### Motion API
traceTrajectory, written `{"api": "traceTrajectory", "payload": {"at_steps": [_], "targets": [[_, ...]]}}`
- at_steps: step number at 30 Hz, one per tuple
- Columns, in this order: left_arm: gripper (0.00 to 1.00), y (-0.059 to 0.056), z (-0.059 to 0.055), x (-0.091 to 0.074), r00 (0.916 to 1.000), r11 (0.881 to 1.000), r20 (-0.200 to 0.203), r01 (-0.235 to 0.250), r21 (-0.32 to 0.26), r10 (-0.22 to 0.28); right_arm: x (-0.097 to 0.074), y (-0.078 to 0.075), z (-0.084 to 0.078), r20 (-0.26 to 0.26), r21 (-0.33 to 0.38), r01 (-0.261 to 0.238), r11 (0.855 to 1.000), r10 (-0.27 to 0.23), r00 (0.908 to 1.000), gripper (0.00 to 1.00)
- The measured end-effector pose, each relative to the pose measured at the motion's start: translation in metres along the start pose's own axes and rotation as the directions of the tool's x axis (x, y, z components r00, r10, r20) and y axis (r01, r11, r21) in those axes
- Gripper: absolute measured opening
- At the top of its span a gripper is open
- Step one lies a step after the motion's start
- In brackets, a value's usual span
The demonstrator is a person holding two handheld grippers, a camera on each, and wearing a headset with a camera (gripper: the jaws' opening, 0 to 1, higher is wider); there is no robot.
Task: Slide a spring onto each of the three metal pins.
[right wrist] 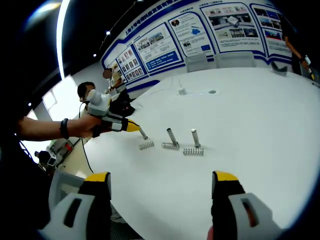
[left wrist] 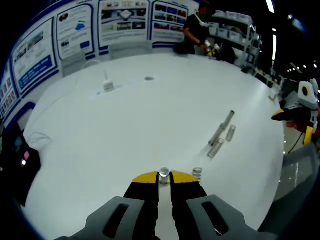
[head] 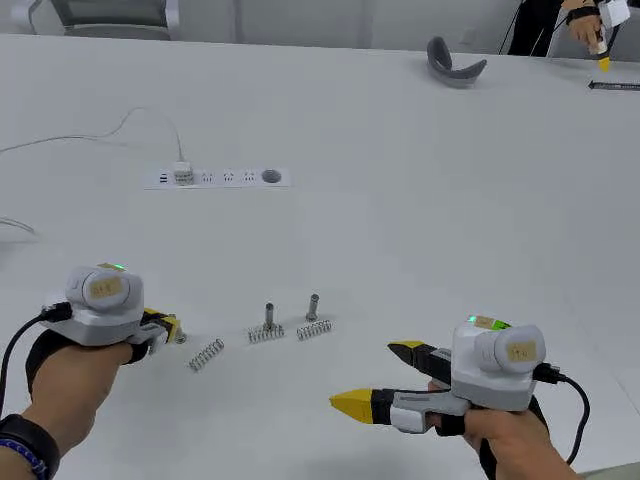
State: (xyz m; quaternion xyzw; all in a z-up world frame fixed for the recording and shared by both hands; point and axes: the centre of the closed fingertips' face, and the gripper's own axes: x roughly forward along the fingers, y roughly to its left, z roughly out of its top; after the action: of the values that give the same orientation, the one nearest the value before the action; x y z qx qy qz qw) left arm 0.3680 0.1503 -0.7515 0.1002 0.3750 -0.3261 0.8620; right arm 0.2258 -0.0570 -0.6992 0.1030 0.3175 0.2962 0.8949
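Springs (head: 266, 334), three short coils of thin bright wire, lie flat on the matte white table (head: 420, 230). Two of them rest at the feet of two upright pins (head: 269, 314), which are smooth steel cylinders near the middle of my head view. The third coil lies tilted at 8 o'clock from those.

My left gripper (head: 175, 330) sits at 8 o'clock in the head view. Its yellow-tipped jaws are pinched narrow on a third pin (left wrist: 164, 176), whose round metal end shows between the tips. In the right gripper view that pin slants down toward the table.

My right gripper (head: 378, 375), at 5 o'clock, hovers off the table with its jaws spread wide and nothing between them.

A flat white power strip (head: 218, 178) lies at 11 o'clock from the pins, and a curved grey piece (head: 455, 62) lies far off at 1 o'clock.
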Motion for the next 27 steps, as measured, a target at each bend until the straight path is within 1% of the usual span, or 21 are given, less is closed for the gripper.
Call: {"api": "traceTrajectory", "payload": {"at_steps": [5, 9, 11, 15, 27], "targets": [[0.08, -0.0008, -0.0002, 0.0001, 1.0, 1.0, 0.001, -0.001, 0.013, 0.001, -0.0006, 0.0, -0.0007, 0.0, 0.001, 0.0, 1.0, 0.0, 1.0, 0.84], [0.08, -0.0003, -0.0004, -0.0008, 1.0, 1.0, 0.008, -0.005, 0.01, 0.005, -0.0004, 0.0001, -0.0003, 0.001, 0.001, -0.001, 1.0, 0.001, 1.0, 0.84], [0.08, -0.0007, -0.0007, -0.0013, 1.0, 1.0, 0.009, -0.003, 0.005, 0.003, -0.0003, 0.0, -0.0002, 0.001, 0.002, 0.0, 1.0, 0.0, 1.0, 0.84], [0.09, -0.0024, -0.0014, -0.001, 1.0, 1.0, 0.008, 0.003, 0.017, -0.004, 0.0002, -0.0002, -0.0009, -0.001, 0.002, 0.0, 1.0, 0.0, 1.0, 0.84], [0.12, -0.0025, -0.0012, 0.0035, 0.9999, 1.0, 0.005, 0.011, 0.019, -0.011, 0.0, 0.0, -0.0029, -0.006, 0.001, 0.0, 1.0, 0.0, 1.0, 0.84]]}}
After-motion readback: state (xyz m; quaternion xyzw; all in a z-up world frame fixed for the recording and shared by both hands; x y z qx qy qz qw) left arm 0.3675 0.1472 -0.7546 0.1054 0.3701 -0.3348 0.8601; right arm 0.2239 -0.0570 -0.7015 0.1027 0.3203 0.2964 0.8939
